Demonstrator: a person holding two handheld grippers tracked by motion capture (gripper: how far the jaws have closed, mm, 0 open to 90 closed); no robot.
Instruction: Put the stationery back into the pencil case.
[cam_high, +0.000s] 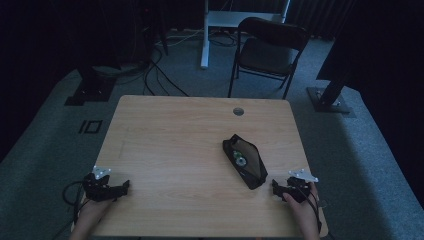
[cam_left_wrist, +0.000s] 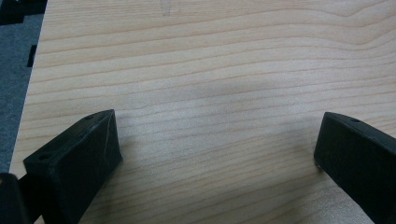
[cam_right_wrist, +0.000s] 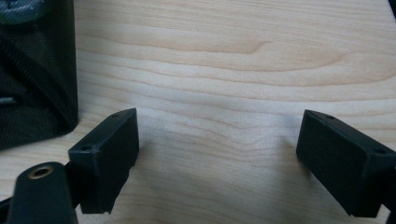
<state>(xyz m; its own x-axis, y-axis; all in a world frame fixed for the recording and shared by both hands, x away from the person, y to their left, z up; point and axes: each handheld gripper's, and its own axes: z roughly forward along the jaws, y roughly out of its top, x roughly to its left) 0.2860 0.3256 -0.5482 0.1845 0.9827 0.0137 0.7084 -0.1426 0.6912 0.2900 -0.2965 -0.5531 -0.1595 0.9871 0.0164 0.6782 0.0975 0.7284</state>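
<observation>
Black pouch (cam_high: 245, 161) is lying open on the table (cam_high: 175, 150), right of centre, nearer the right edge, something round inside. Right gripper (cam_right_wrist: 217, 140) is sitting by the front right corner, just beside the pouch, jaws spread wide, gripping nothing. Left gripper (cam_left_wrist: 217, 144) is resting near the front left corner, jaws wide apart, gripping nothing.

The worktop (cam_high: 165, 150) is a light wood-grain rectangle occupying the centre and lower part of the frame, with a round cable port (cam_high: 238, 111) near its far edge, right of centre. The floor (cam_high: 45, 165) is grey carpet under dim lighting, with black cables (cam_high: 155, 70) running across it in the upper left and dark stand bases at the upper left (cam_high: 90, 90) and at the right (cam_high: 330, 100). A dark folding chair (cam_high: 267, 50) stands beyond the worktop at the upper centre-right, next to a white desk leg (cam_high: 204, 37), against a black backdrop.
</observation>
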